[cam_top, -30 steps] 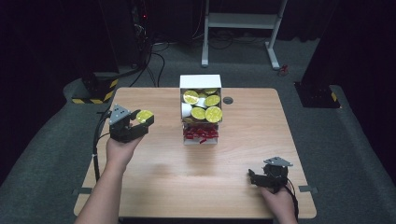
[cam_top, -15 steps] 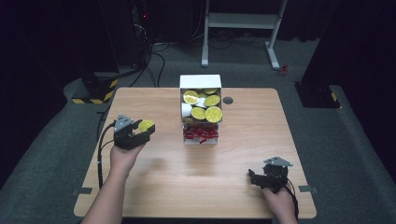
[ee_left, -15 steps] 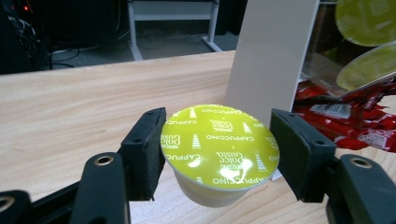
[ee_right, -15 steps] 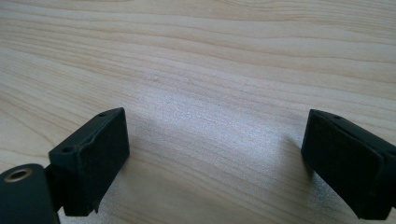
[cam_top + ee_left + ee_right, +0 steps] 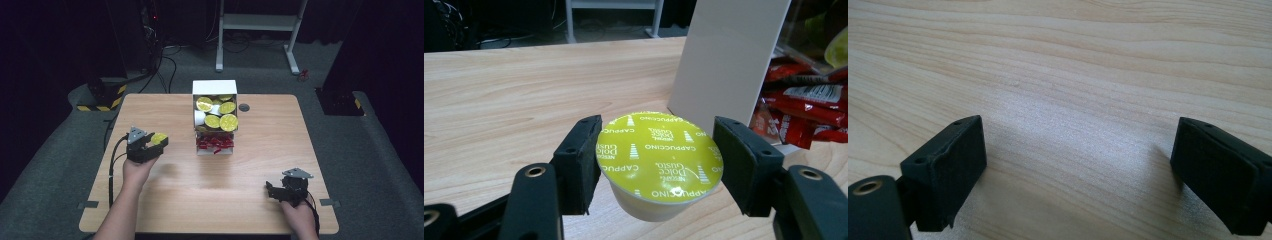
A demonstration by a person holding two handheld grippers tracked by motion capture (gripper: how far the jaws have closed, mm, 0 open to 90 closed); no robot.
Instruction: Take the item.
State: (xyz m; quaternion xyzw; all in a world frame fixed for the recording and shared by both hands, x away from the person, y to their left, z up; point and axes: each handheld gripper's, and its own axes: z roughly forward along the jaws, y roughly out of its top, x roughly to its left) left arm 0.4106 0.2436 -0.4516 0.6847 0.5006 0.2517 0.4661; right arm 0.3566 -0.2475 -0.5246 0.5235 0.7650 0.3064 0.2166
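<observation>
Lowering: left hand-held gripper (image 5: 154, 142) with capsule (image 5: 658, 159) nearer table (image 5: 240, 190).

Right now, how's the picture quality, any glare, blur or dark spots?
High view: table lit, surroundings nearly black. Left gripper view: capsule sharp, faint sheen on its lid, red packets softer behind. Right gripper view: bright glare patch on wood, fingers slightly soft.

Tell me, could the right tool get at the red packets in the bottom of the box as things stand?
Probably yes. The right tool is open and holds nothing, and bare table lies between it and the red packets, which spill from the box's open front. The left tool with its capsule is off to the far side.
</observation>
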